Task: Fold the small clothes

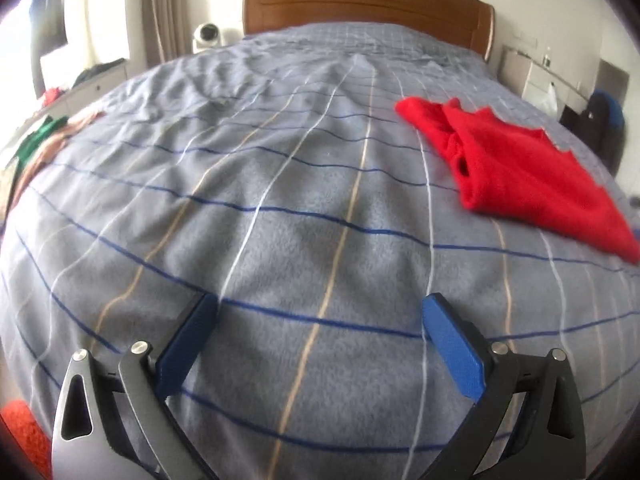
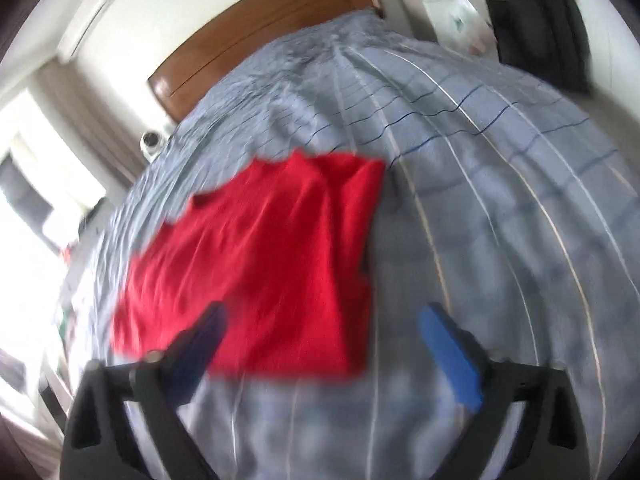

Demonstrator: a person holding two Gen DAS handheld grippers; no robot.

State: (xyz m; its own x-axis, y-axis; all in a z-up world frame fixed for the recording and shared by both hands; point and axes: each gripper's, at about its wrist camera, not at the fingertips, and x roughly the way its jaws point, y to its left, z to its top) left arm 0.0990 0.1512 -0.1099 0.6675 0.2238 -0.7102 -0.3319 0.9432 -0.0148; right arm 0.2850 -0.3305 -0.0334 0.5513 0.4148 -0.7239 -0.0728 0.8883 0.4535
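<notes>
A red garment (image 1: 516,172) lies folded on the grey checked bedspread (image 1: 280,208), to the right in the left wrist view. My left gripper (image 1: 320,312) is open and empty over bare bedspread, well left of the garment. In the right wrist view, which is blurred, the red garment (image 2: 264,264) lies flat just ahead. My right gripper (image 2: 320,320) is open and empty above the garment's near edge, its left finger (image 2: 200,344) over the red cloth.
A wooden headboard (image 1: 360,4) stands at the far end of the bed. Other clothes (image 1: 44,132) lie at the bed's left edge, and an orange cloth (image 1: 24,436) at the near left. White furniture (image 1: 548,76) and dark bags (image 1: 600,120) stand to the right.
</notes>
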